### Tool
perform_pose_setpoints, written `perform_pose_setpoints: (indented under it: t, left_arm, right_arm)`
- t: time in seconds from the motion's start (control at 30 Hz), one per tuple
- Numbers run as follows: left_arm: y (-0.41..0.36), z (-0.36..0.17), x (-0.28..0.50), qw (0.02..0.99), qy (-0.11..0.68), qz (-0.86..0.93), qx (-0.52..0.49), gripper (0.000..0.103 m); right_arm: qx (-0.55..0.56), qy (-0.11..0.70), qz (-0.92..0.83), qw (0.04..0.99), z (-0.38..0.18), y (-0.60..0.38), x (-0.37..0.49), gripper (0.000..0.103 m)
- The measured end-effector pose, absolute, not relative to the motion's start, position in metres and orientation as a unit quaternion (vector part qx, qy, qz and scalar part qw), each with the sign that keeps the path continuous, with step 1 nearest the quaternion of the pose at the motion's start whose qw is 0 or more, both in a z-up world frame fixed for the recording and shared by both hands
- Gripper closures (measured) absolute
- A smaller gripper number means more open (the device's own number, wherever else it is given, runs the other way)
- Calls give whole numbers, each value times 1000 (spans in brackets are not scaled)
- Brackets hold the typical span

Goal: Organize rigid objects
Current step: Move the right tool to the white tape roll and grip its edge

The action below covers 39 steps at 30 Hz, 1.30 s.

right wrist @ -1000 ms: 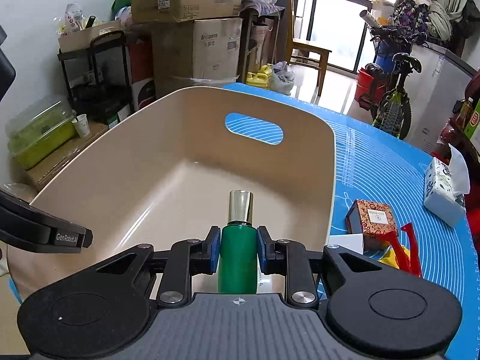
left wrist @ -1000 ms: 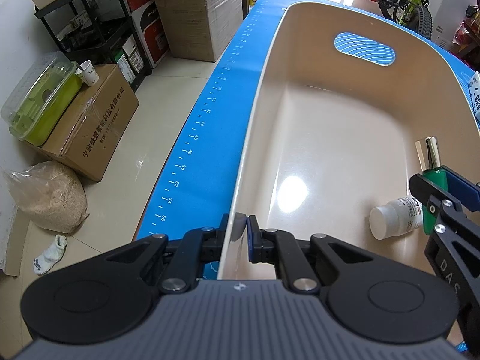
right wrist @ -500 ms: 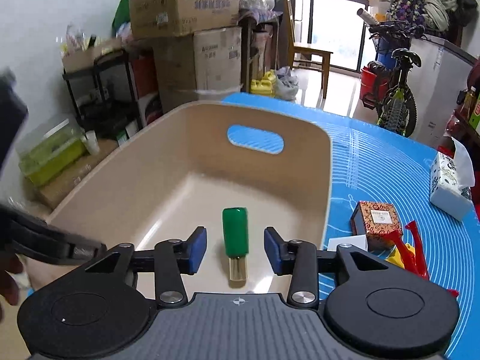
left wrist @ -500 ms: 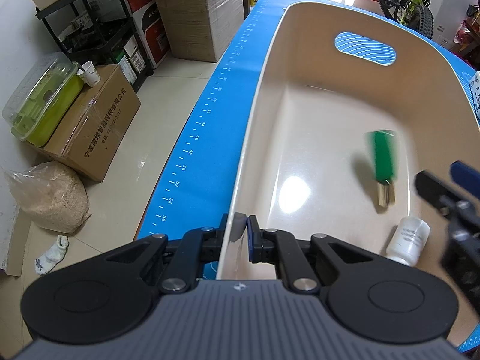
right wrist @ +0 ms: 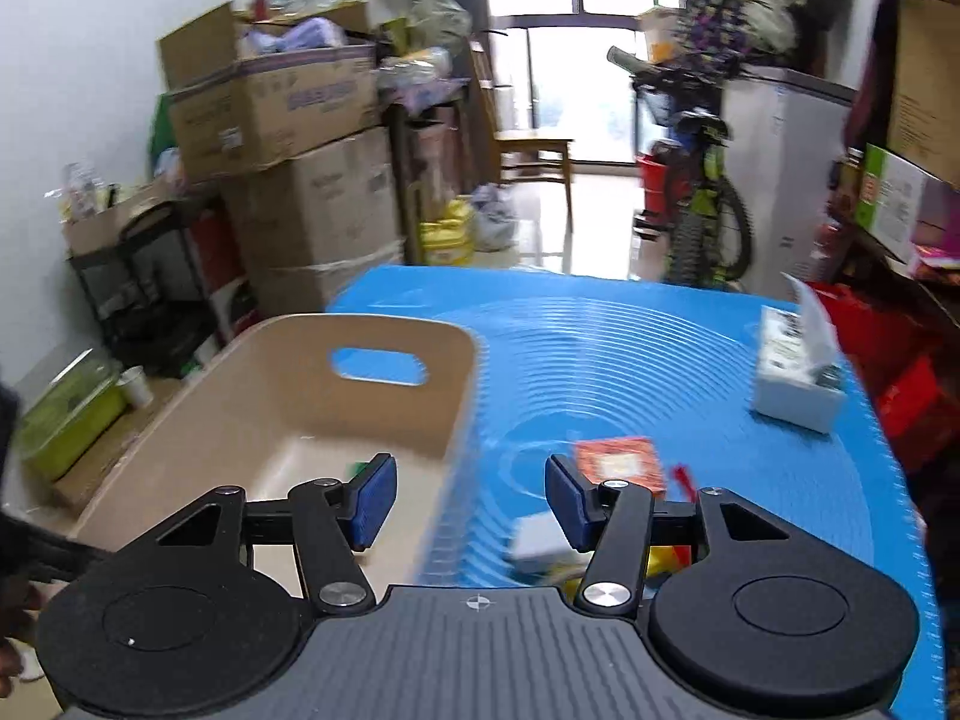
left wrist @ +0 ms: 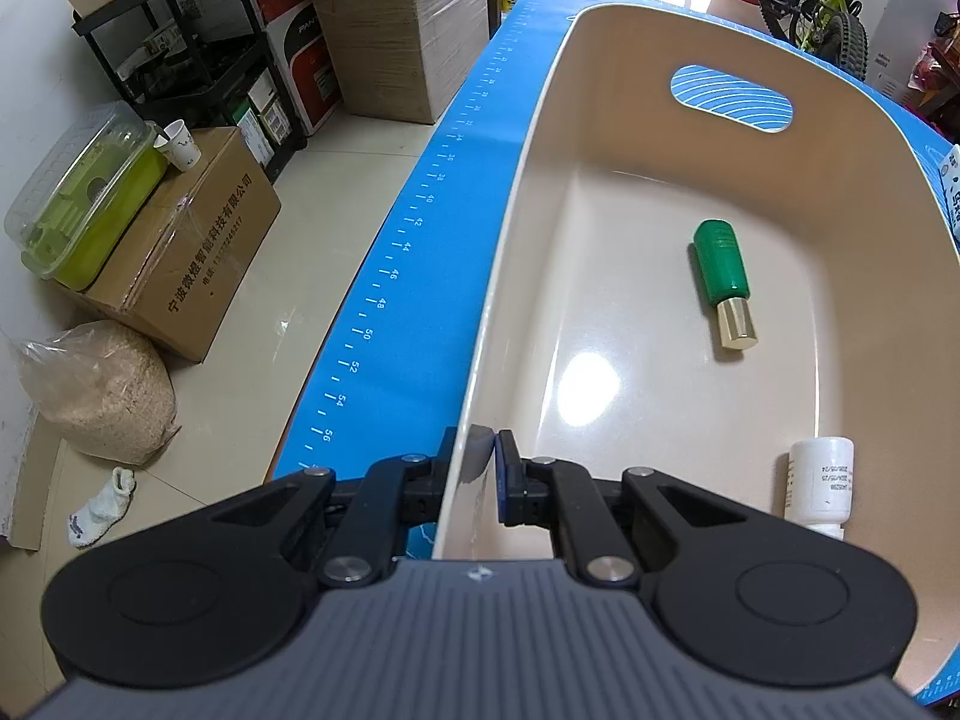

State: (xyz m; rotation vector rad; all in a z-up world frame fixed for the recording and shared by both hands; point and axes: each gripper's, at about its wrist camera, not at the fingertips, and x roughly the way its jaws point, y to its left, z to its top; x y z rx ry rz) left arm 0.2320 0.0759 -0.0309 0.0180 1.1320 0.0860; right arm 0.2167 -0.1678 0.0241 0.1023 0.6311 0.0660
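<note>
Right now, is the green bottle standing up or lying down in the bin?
Lying down. The green bottle rests on its side on the beige bin floor, gold cap toward the camera.

Left wrist cam: sits low and close at the near rim of the beige bin (left wrist: 522, 276), looking down its length and into it, floor off to the left. Right wrist cam: higher, further back, blurred, facing across the blue worktop (right wrist: 630, 360) toward the window. Shared: bin (right wrist: 288, 420), its handle cutout, stacked boxes.
</note>
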Motion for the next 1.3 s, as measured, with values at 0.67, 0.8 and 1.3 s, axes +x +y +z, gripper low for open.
perform_pose_setpoints:
  t: [0.67,0.8,1.3]
  left_arm:
    - [78,-31,232,843,536,42,7,90]
    - [77,-31,232,843,536,42,5,90]
    - [77,-31,232,843,536,42,7,90]
  right_arm:
    - [109,424,-52,898,-63,-243,236,51]
    - [106,429,-47,896,-67,-239,237,52]
    - [100,440,-43,891,-84,-236,244,81]
